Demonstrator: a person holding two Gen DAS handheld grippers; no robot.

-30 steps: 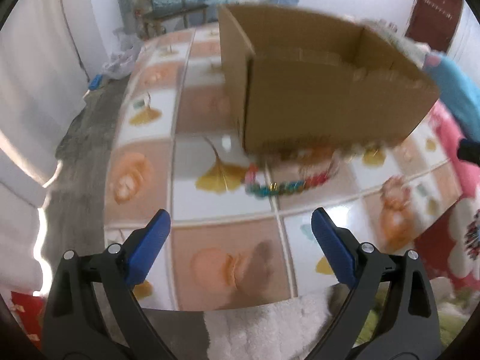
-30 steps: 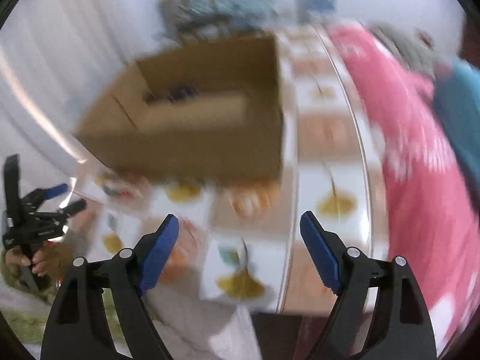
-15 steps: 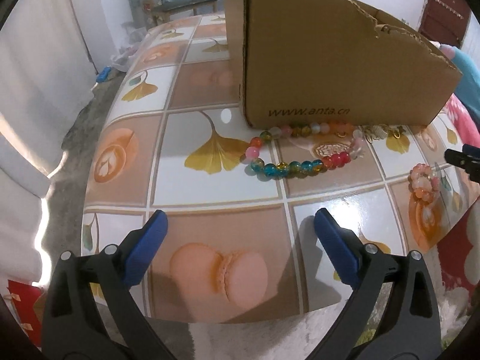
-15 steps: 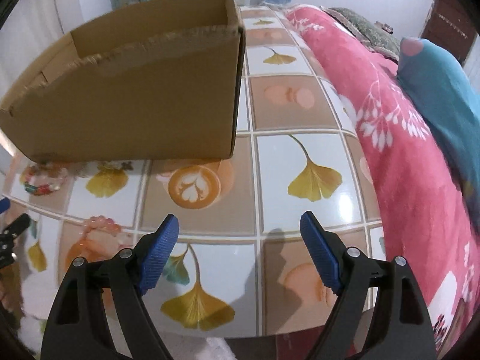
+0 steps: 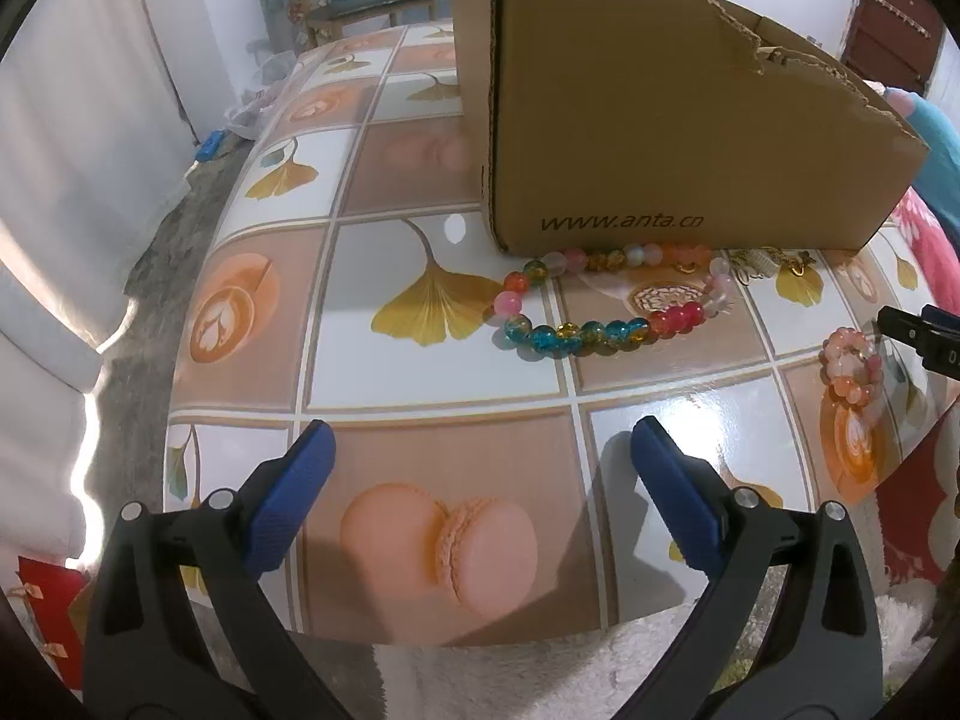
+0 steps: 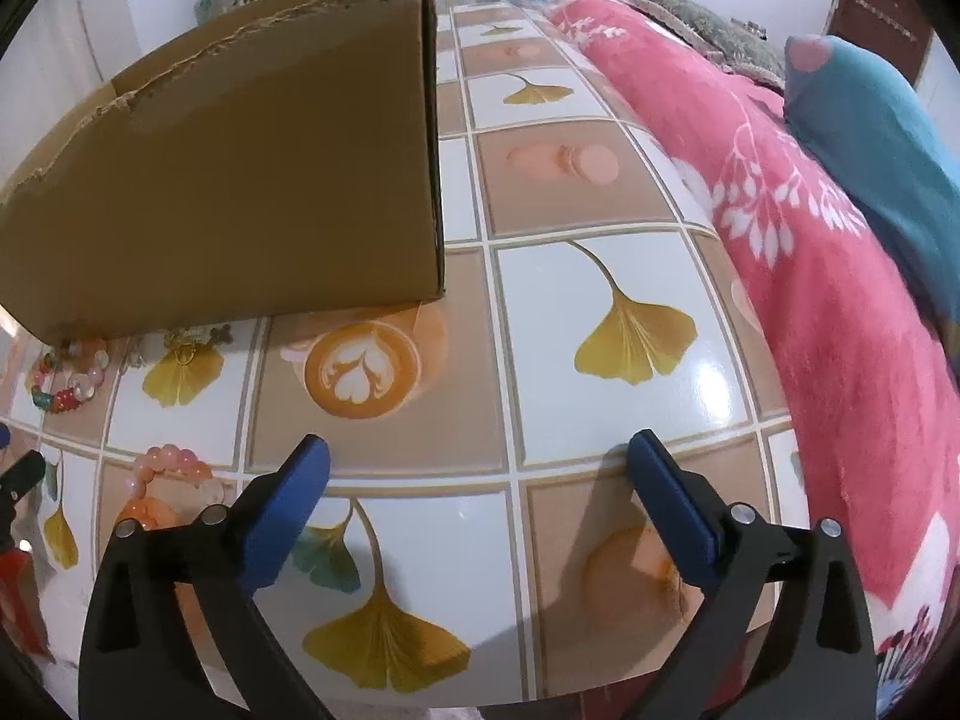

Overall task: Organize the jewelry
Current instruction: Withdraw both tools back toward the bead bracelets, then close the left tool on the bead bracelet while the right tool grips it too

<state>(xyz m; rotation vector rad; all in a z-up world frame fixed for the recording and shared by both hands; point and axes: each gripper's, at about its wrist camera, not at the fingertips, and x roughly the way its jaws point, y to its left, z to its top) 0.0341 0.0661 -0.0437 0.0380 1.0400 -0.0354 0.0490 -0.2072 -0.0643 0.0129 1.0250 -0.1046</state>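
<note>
A multicoloured bead bracelet [image 5: 600, 330] lies on the patterned table in front of a cardboard box [image 5: 660, 120]; it also shows at the far left in the right wrist view [image 6: 63, 384]. A pink bead bracelet [image 5: 849, 363] lies to its right and shows in the right wrist view [image 6: 171, 471]. Small gold pieces [image 5: 774, 264] lie against the box base. My left gripper [image 5: 480, 468] is open and empty, short of the multicoloured bracelet. My right gripper [image 6: 480, 468] is open and empty, right of the pink bracelet. The box [image 6: 240, 180] stands beyond it.
The table [image 5: 420, 360] has a tile pattern of ginkgo leaves and macarons. A pink flowered blanket [image 6: 810, 240] and a teal pillow [image 6: 870, 132] lie along its right side. White curtains [image 5: 72, 180] hang at the left. A white fluffy cloth [image 5: 510, 684] lies below the near edge.
Both views have settled from blurred motion and dropped lower toward the table's near edge. The box now fills more of each view. Both grippers stay open.
</note>
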